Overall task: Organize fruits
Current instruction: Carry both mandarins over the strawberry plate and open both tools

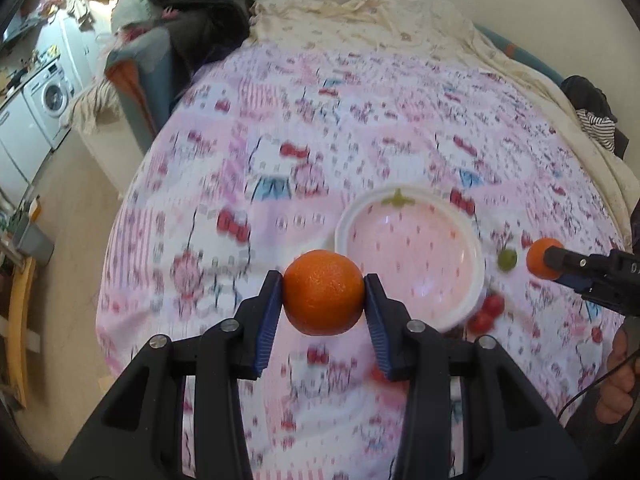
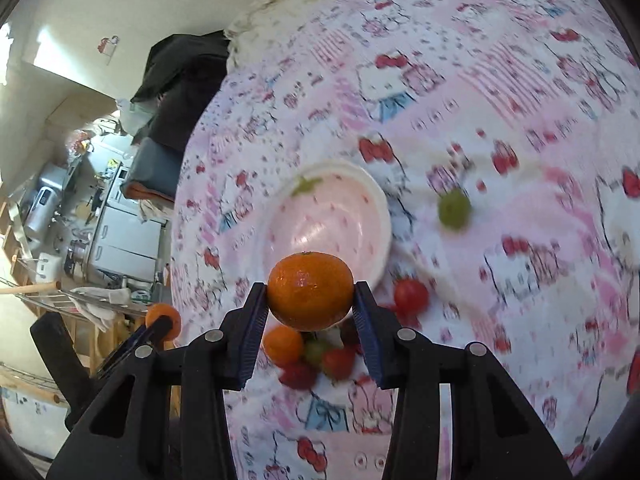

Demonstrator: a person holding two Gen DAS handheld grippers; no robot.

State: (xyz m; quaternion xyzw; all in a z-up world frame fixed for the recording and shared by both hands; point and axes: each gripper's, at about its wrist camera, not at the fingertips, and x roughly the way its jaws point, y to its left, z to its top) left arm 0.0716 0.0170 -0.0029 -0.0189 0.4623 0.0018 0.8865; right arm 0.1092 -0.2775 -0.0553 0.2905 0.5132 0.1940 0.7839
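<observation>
**Mia:** What is the biggest thing here?

**Ben:** The bed [image 1: 360, 128]. It has a pink cat blanket on it. Everything sits on the bed.

**Mia:** And next?

**Ben:** The pink bowl [image 1: 412, 258] with a white rim. It looks like a strawberry. Nothing is in it yet.

**Mia:** What are the claws doing?

**Ben:** The left claw [image 1: 324, 300] is squeezing an orange [image 1: 323, 291] between its two blue pads. The orange is up in the air, near the bowl's left side. The right claw [image 2: 310, 304] is gripping a second orange [image 2: 310, 290] the same way, near the front edge of the bowl [image 2: 332, 220].

**Mia:** So both are full?

**Ben:** Yes. Each one holds one orange tight.

**Mia:** What else is on the bed?

**Ben:** A little pile of fruit [image 2: 312, 354] sits under the right claw. I see a small orange one, red ones and a green one. A red fruit [image 2: 410, 295] lies just beside the bowl. A green fruit [image 2: 453, 208] lies alone, a bit away on the right.

**Mia:** Which step is this?

**Ben:** I think it is the carrying step. Both oranges are picked up but not put down.

**Mia:** What comes next?

**Ben:** I guess each claw must go over the bowl, go low, then let go gently. They should take turns, so they do not bump. An orange is round and could roll out.
</observation>
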